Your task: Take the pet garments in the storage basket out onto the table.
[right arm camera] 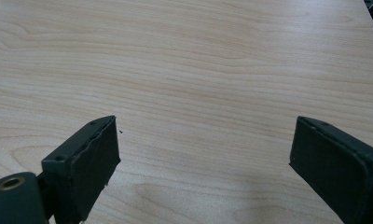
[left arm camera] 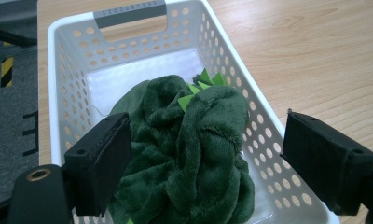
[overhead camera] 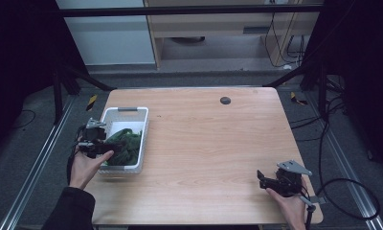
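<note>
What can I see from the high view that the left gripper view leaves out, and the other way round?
The high view takes in the whole wooden table, the person's hands, the right gripper held near the table's front corner, and a small dark disc near the far edge. The left gripper view, close up, reveals the basket's perforated walls, its grey handle, and bright green felt points on the plush cloth. Both show the white basket with the dark green cloth inside, and the left gripper, jaws open.
</note>
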Motion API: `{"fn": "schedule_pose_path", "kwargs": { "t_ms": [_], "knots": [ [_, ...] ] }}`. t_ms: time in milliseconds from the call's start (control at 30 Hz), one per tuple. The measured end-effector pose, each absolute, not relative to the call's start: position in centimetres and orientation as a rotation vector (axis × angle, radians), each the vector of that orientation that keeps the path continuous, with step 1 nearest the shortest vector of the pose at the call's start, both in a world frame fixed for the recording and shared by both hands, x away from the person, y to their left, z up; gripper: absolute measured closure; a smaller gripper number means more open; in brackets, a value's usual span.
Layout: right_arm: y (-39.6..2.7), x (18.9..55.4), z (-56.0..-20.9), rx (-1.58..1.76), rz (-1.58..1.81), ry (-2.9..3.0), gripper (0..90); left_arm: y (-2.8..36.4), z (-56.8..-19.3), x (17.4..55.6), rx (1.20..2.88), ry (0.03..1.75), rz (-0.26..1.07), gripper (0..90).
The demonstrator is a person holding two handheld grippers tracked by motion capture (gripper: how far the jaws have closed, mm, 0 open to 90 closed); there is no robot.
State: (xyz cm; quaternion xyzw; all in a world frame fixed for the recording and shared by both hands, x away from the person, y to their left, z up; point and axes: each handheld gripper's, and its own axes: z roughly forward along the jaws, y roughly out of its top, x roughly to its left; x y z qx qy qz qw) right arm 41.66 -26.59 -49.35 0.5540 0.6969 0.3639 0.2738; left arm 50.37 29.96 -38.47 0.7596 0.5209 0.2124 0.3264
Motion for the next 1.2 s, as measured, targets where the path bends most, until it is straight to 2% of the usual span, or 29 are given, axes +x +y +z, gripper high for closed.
{"fn": "schedule_pose_path", "kwargs": {
  "t_ms": [1200],
  "knots": [
    [-26.4,41.8,-49.4,1.487,0.989,1.902,8.0,28.5,-40.3,53.2,2.147,1.439,0.497,14.8]
  ]
}}
